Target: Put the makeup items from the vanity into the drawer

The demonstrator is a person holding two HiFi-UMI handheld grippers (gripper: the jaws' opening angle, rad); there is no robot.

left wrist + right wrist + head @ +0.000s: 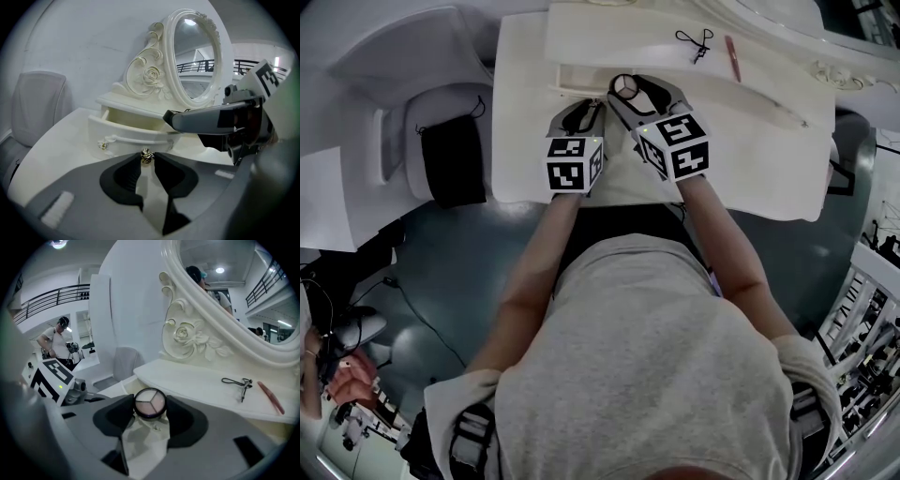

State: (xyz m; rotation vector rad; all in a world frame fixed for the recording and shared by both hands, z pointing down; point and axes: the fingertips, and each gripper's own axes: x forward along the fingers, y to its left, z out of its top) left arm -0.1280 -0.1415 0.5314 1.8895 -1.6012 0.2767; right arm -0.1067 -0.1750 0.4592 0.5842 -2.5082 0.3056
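The makeup compact point(149, 403) is pinched tight in the right gripper point(150, 405), right beside the open drawer point(126, 129), ready to go in. The left gripper point(147, 159) is closed on the little gold knob point(146, 155), probably to keep the drawer pulled out.

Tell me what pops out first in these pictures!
The right tongs pinch a round three-colour makeup compact by the open drawer. The left tongs grip the drawer's shiny knob. A big curly white mirror stands behind on the vanity.
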